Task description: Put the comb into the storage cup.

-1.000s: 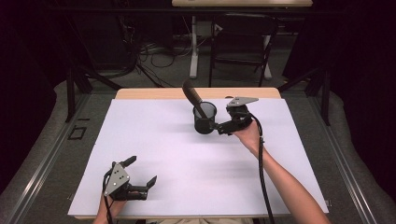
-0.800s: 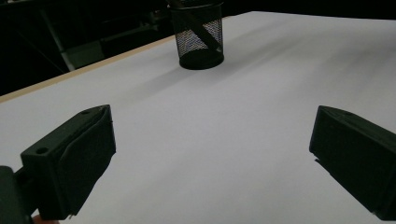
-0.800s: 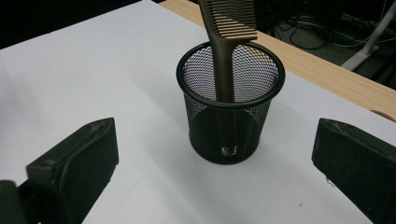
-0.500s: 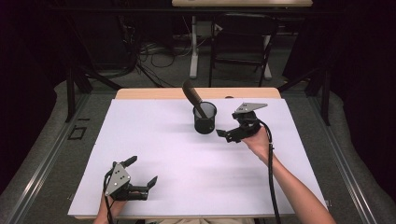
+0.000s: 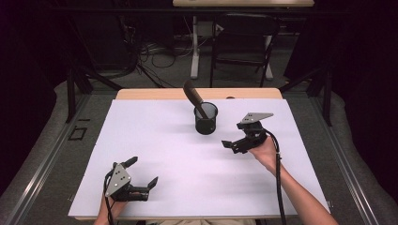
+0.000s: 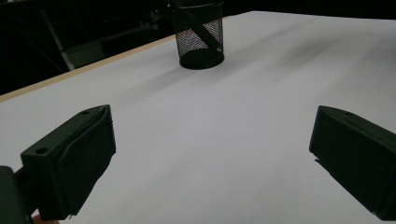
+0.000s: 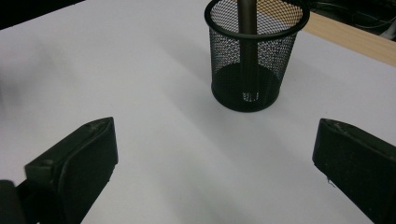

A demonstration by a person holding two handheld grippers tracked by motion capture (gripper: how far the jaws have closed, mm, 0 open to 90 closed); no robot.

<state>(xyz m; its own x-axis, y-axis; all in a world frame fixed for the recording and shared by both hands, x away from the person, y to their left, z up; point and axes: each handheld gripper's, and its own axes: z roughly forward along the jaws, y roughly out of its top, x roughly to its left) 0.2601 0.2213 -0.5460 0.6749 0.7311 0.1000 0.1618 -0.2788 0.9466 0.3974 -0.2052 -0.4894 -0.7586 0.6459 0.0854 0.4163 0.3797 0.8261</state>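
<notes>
done: dark stick (image 5: 193, 95) leaning in mesh cup (image 5: 206, 119), just ahead of my right tongs (image 5: 233, 146) | both tongs released, empty (left tongs (image 5: 142, 178) near me, counter (image 5: 155, 140)) | left: seemingly nothing

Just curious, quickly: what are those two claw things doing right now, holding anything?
Left gripper: open, fingers spread wide, holding nothing.
Right gripper: open, holding nothing, beside the mesh cup.
</notes>
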